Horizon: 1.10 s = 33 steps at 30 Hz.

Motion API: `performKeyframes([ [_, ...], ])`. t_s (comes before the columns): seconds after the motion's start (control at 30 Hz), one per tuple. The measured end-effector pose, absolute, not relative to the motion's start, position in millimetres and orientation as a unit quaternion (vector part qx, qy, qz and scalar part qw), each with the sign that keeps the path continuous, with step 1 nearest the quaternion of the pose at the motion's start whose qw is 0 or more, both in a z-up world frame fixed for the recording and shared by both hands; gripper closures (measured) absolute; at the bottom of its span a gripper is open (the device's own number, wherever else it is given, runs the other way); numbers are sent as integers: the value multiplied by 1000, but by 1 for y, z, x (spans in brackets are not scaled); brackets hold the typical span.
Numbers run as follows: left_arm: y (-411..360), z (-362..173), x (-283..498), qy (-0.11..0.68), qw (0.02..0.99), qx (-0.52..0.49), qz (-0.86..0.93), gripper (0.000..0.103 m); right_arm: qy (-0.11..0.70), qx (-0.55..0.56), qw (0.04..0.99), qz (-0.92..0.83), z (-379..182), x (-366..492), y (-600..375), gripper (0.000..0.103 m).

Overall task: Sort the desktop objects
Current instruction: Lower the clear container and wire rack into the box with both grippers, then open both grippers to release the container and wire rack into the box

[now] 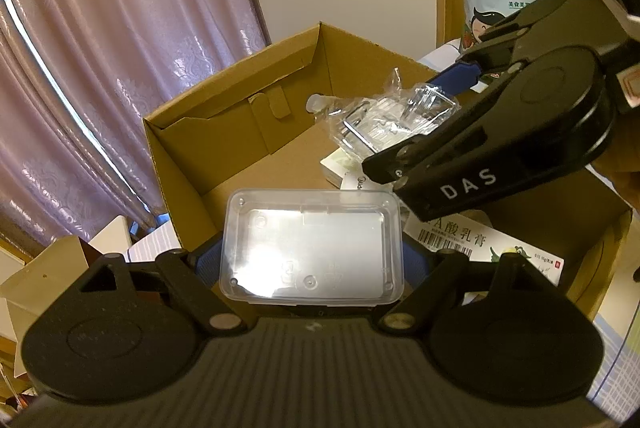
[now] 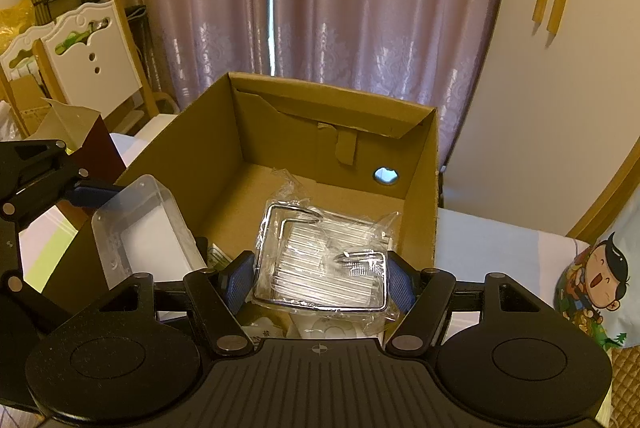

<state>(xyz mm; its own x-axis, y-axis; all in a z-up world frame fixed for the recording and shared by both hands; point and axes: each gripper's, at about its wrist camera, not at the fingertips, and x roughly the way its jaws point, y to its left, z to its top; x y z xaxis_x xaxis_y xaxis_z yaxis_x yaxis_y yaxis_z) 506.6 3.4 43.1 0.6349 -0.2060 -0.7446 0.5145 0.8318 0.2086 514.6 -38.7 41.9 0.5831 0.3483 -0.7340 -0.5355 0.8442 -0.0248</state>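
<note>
Dim warm light, fisheye-bent edges, glare.

Probably a home bedroom: mauve curtains (image 2: 320, 8) at twelve o'clock, white carved headboards (image 2: 80, 56) at ten, cartoon-printed bedding (image 2: 592, 292) at three.

The clear plastic case (image 1: 312, 248) hides the left fingers (image 1: 204, 260); the white carton (image 1: 486, 244) lies partly hidden.

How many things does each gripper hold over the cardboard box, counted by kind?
Clear lidded plastic container, in left gripper: 1
Chrome wire rack wrapped in clear plastic film, in right gripper: 1
Open brown cardboard box beneath both: 1
Total: 3
</note>
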Motion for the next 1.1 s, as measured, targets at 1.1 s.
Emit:
performKeyframes([
  [1.1, 6, 49, 501, 368, 884, 214, -196, 14, 363, -119, 889, 253, 53, 507, -44, 12],
])
